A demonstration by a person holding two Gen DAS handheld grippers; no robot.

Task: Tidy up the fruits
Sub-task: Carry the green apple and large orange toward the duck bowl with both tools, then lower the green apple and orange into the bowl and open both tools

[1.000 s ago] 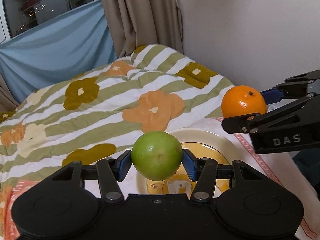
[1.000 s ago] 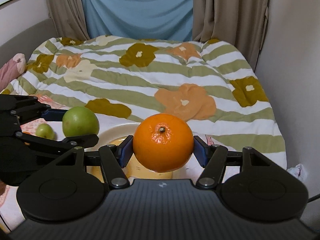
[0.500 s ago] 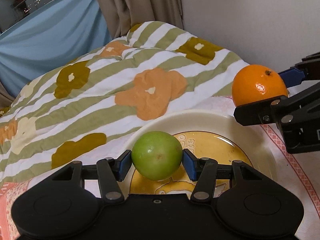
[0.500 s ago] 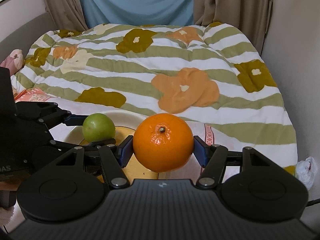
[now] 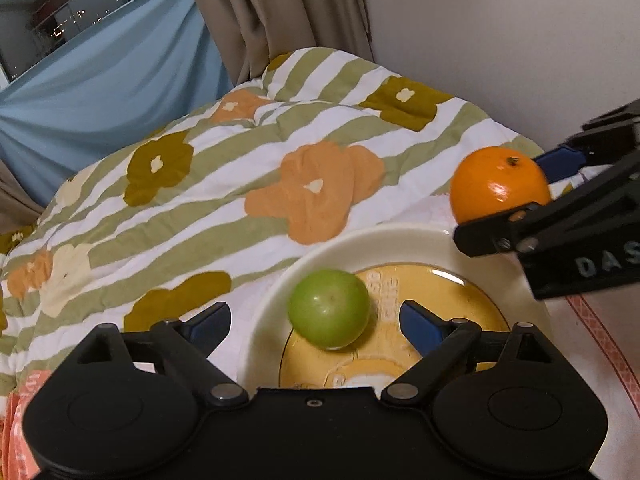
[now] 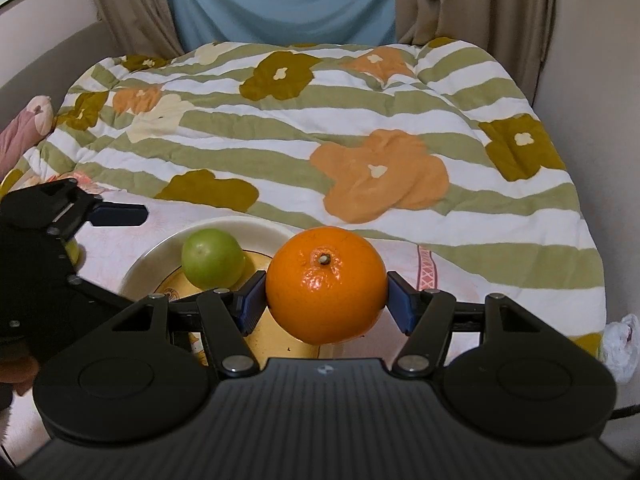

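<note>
Left wrist view: the left tool is spreading its jaws, and the green fruit sits between them untouched, resting on the plate. Round, smooth and firm, it may roll on the glazed dish. Further right, the right tool clamps the orange at its widest middle, low over the plate's right side. The orange's peel is waxy yet grippy and fairly heavy; opposite sides suit it best. Beyond lies the bed's flowered quilt.
</note>
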